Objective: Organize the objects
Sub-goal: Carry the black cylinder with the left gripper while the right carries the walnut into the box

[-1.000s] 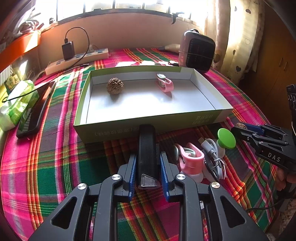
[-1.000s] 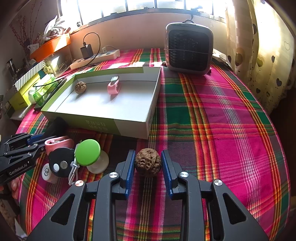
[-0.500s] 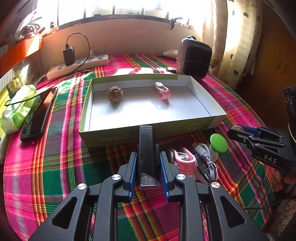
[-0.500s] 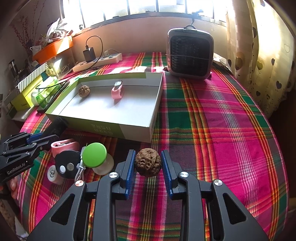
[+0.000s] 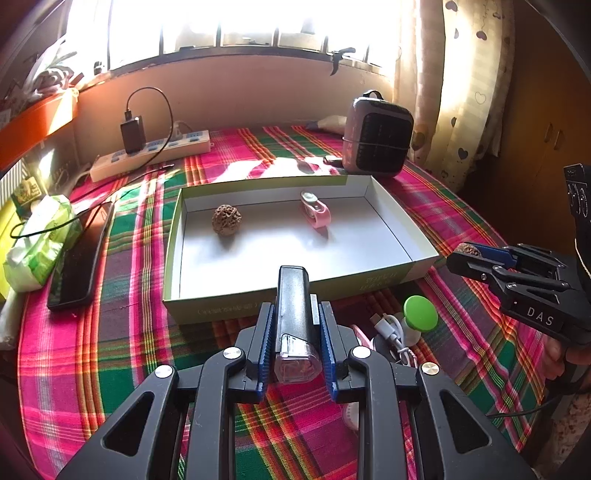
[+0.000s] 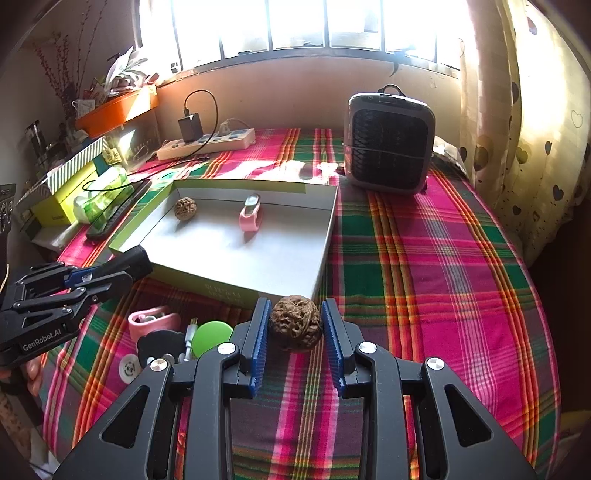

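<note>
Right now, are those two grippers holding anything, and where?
Left gripper clamps a black flashlight by its sides near the clear lens end. Right gripper pinches a walnut across its middle.

Sunlight is pouring through a barred window (image 6: 295,26) above a beige wall (image 5: 240,92), washing out the panes. A heart-patterned curtain (image 6: 535,129) is hanging at the right. A red, pink and green plaid tablecloth (image 6: 443,258) is covering the table. A wooden cabinet (image 5: 546,147) is standing in shadow beside the curtain.
</note>
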`<control>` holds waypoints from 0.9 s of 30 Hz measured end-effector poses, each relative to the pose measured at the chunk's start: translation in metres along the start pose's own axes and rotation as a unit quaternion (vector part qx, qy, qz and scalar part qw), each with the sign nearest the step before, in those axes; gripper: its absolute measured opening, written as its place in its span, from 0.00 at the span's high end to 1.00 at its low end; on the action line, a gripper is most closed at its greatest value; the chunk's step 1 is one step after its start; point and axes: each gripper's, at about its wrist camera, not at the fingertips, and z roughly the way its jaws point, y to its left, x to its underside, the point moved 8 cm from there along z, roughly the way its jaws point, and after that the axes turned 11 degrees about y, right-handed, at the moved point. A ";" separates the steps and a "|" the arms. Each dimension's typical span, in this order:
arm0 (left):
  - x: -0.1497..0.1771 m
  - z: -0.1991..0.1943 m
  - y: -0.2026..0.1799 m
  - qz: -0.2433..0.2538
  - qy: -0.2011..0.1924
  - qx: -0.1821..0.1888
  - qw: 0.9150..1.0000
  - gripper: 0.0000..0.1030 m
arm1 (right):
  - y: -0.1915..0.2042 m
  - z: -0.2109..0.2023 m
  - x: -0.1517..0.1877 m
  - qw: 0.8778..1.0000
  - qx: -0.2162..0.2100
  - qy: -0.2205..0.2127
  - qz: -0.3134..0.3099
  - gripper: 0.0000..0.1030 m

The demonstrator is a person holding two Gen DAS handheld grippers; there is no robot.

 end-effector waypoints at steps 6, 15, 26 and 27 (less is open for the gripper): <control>-0.007 -0.002 0.001 0.000 -0.007 0.004 1.000 0.79 | 0.006 0.002 -0.011 1.000 0.000 -0.003 -0.008 0.71; -0.007 -0.008 0.001 -0.005 -0.015 0.014 1.000 0.79 | 0.010 0.007 -0.016 1.000 -0.004 0.000 -0.012 0.71; -0.032 -0.006 0.005 -0.005 -0.027 0.013 1.000 0.79 | 0.009 0.015 -0.033 1.000 -0.002 0.002 -0.012 0.71; -0.034 -0.005 0.005 -0.005 -0.027 0.015 1.000 0.79 | 0.009 0.015 -0.034 1.000 -0.001 0.002 -0.013 0.71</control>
